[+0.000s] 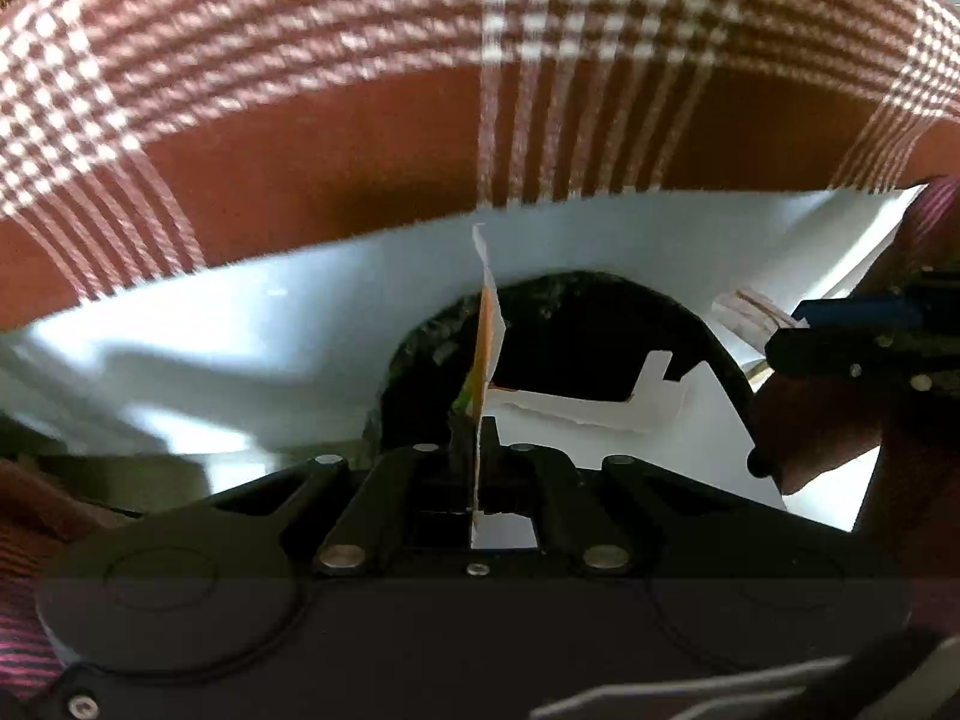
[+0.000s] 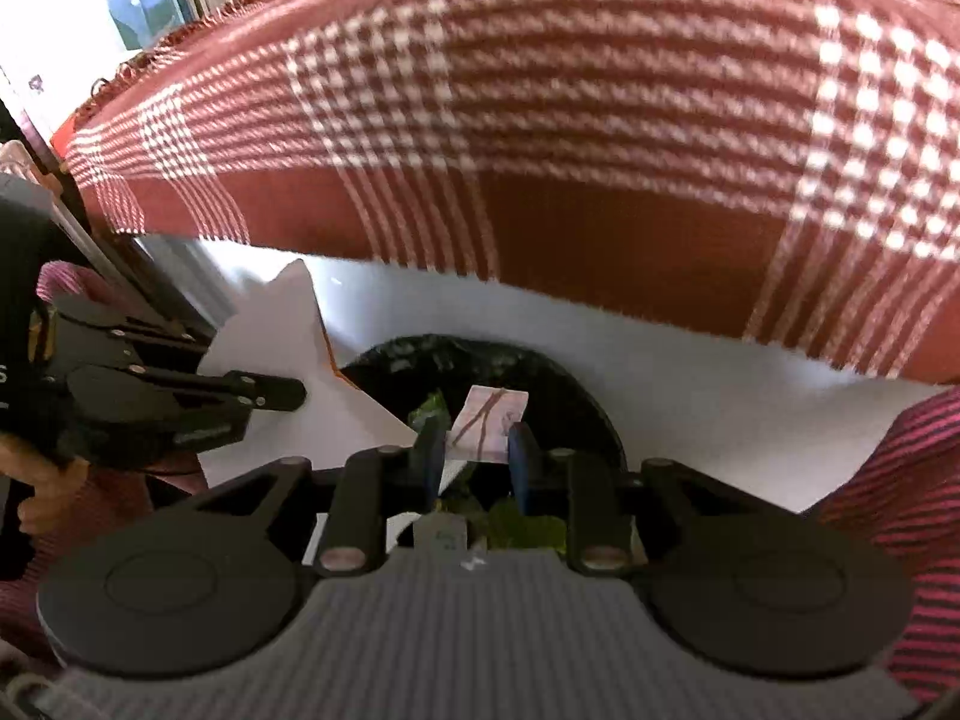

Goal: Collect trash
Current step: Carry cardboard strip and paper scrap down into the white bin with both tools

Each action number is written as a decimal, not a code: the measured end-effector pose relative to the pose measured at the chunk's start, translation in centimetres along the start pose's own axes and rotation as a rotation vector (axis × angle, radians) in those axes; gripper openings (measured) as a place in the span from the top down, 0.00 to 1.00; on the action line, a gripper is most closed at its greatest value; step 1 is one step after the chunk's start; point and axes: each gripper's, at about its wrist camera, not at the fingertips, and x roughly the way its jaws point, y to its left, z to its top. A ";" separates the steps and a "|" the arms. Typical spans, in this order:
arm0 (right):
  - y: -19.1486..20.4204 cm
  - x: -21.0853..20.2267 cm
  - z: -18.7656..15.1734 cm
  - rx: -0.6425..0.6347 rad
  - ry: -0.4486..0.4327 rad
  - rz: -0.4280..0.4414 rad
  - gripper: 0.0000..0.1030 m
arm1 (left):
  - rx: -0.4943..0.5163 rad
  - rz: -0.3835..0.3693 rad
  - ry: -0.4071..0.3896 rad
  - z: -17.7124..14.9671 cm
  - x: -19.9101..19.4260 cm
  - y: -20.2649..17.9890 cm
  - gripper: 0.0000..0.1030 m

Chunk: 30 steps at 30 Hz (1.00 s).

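Left wrist view first: the left tool (image 1: 477, 450) is clamped on a thin sheet of card (image 1: 487, 324), white with an orange face, seen edge-on and standing straight up out of the closed tips. It hangs right over the dark mouth of the trash bin (image 1: 540, 324), which sits in a white surround below the red plaid blanket (image 1: 300, 90). The card looks light and fairly stiff — it holds its shape with only the bottom edge pinched, so an edge grip is plenty. More white card with a torn edge (image 1: 588, 408) lies at the near right of the opening. The right tool (image 1: 798, 330) pokes in from the right with something pale at its tips, too blurry to read.

Right wrist view: the right tool (image 2: 474, 456) is closed on a small pinkish paper scrap (image 2: 489, 423) with dark lines on it — flimsy, weightless stuff, held by its near edge just above the bin (image 2: 480, 360). Green scraps (image 2: 528, 528) show down inside, which the other view doesn't give. This side also shows the left tool (image 2: 288, 393) and its card face-on as a broad white sheet (image 2: 288, 348), not a sliver.
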 end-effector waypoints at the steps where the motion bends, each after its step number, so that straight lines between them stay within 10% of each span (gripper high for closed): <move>1: 0.0 0.3 -0.1 0.002 0.006 0.000 0.73 | 0.000 -0.001 0.008 0.0 0.3 -0.1 0.99; 23: 0.3 2.5 0.1 -0.008 0.040 0.013 0.73 | -0.040 -0.037 0.068 -0.5 2.6 0.1 0.93; 27: 0.3 2.5 0.1 -0.006 0.041 0.014 0.70 | -0.042 -0.034 0.069 -0.5 2.6 0.0 0.83; 30: 0.3 2.6 0.3 0.000 0.039 0.016 0.65 | -0.046 -0.017 0.061 -0.4 2.4 0.0 0.52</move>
